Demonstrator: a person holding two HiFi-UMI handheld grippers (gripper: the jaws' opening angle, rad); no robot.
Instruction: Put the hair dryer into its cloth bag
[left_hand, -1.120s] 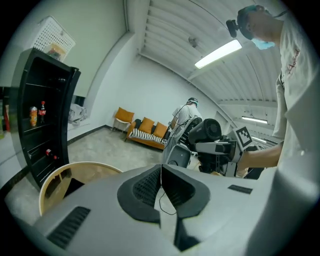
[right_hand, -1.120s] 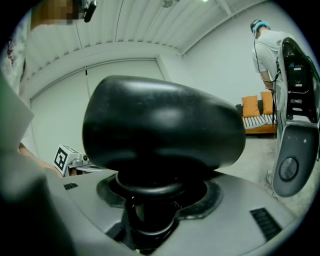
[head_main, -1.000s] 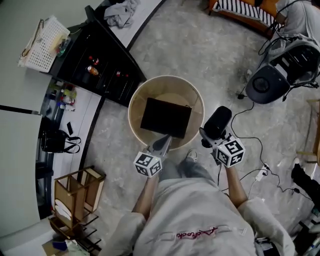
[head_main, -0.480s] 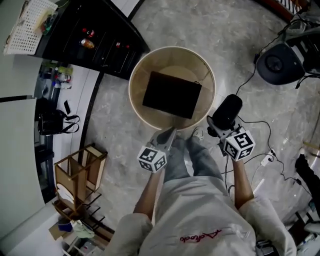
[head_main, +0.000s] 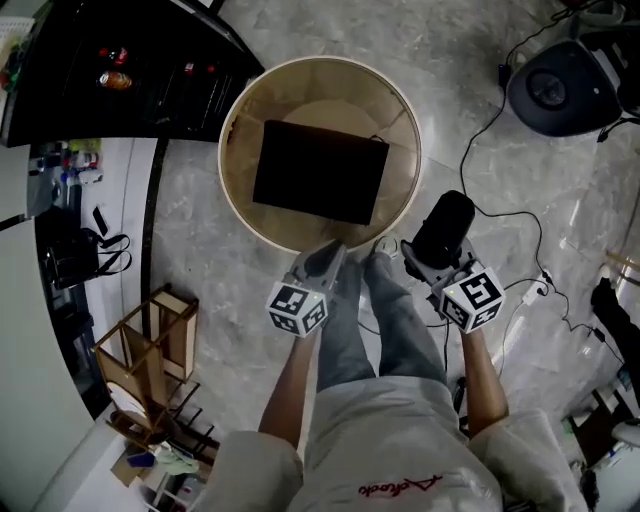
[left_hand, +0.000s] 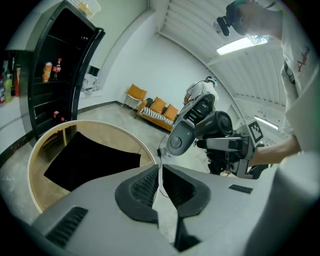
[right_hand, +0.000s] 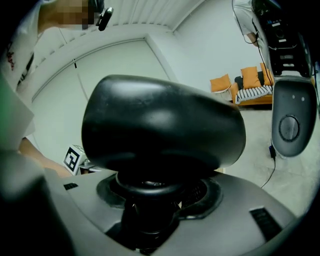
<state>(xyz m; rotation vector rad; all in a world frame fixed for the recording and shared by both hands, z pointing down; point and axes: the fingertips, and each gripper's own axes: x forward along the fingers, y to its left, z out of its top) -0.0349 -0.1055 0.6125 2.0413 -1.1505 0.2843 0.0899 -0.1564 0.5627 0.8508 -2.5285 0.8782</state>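
A black cloth bag lies flat on a round wooden table; in the left gripper view the bag is ahead and to the left. My right gripper is shut on a black hair dryer and holds it off the table's near right edge. In the right gripper view the hair dryer fills the frame above the jaws of my right gripper. My left gripper is shut with nothing in it, tips at the table's near rim. The left gripper sees the hair dryer to its right.
A black cabinet stands to the table's left. A round black appliance sits on the floor at upper right, with cables trailing to a power strip. A wooden rack is at lower left. The person's legs stand between the grippers.
Both grippers have come down beside the table's near edge, the right one still gripping the hair dryer. The head view has shifted, so the table sits higher in the frame.
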